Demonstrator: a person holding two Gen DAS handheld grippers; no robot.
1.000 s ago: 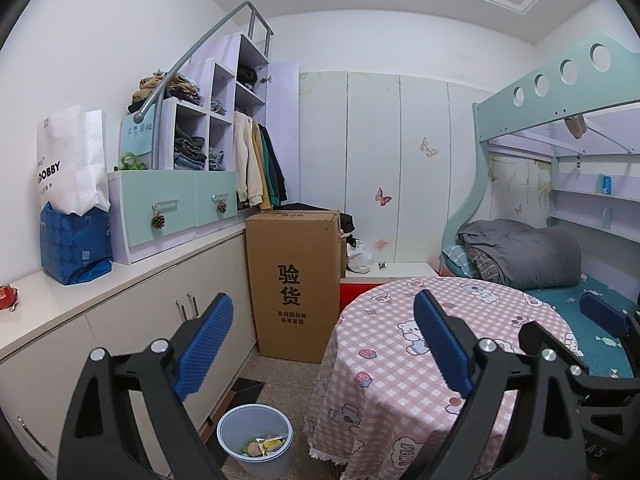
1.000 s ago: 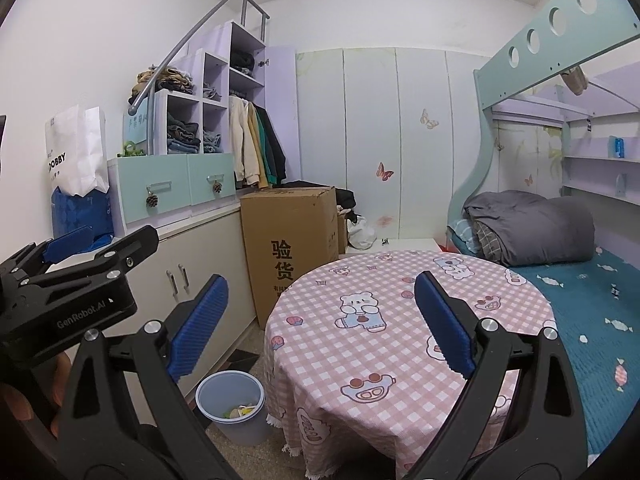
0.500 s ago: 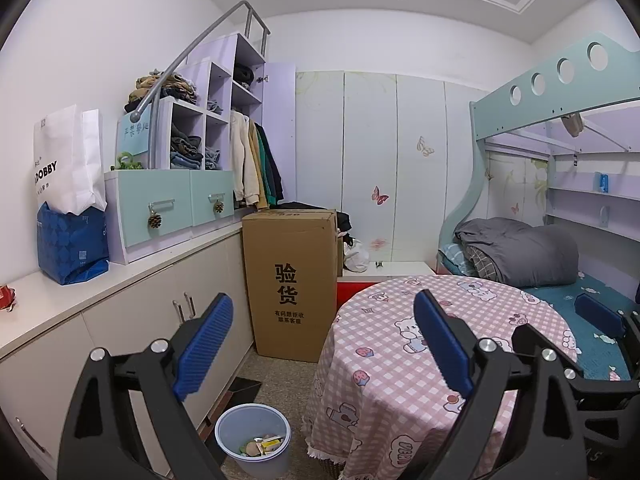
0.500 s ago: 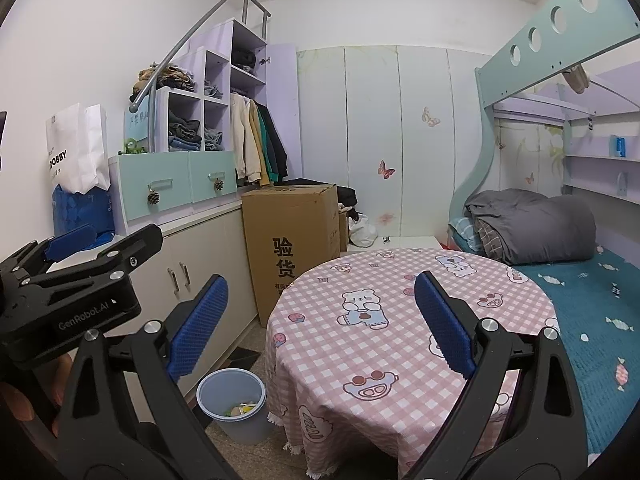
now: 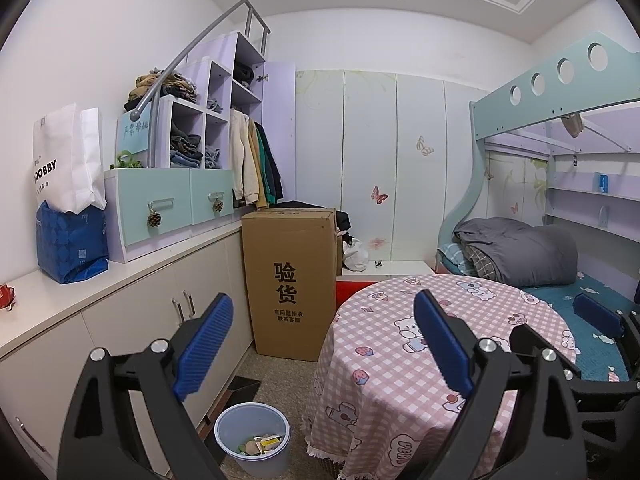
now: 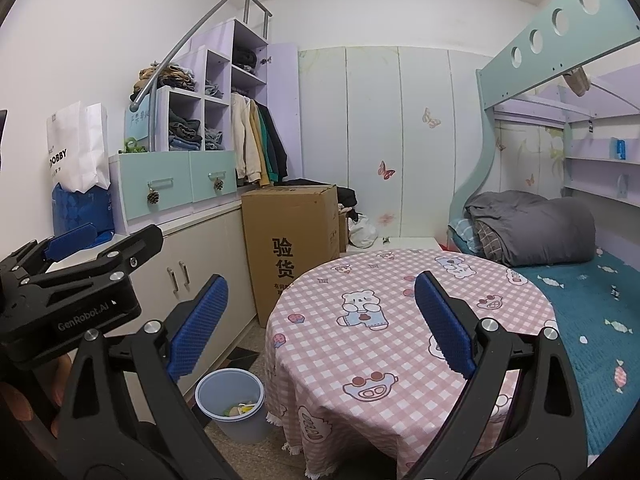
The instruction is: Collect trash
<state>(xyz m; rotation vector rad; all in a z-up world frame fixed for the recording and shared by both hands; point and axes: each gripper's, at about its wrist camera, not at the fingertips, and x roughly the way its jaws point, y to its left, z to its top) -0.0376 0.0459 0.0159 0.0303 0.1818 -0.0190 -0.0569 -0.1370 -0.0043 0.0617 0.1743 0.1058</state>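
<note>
A pale blue trash bin (image 5: 253,436) (image 6: 231,402) stands on the floor between the cabinets and the round table, with yellow and tan scraps inside. The table (image 5: 440,344) (image 6: 404,320) wears a pink checked cloth with bear prints and nothing lies on it. My left gripper (image 5: 320,344) is held open in the air above the bin and the table's left edge, holding nothing. My right gripper (image 6: 320,320) is open too, over the table's near left part. The left gripper (image 6: 76,264) also appears at the left of the right wrist view.
A tall cardboard box (image 5: 294,284) stands on the floor behind the bin. White cabinets (image 5: 132,320) run along the left wall, with a blue bag (image 5: 72,246) and white paper bag on top. A bunk bed (image 6: 560,248) with a grey quilt lies to the right.
Both views have drifted slightly left and forward; the table and the bin sit a little further right in the frames. Both grippers stay open and hold nothing.
</note>
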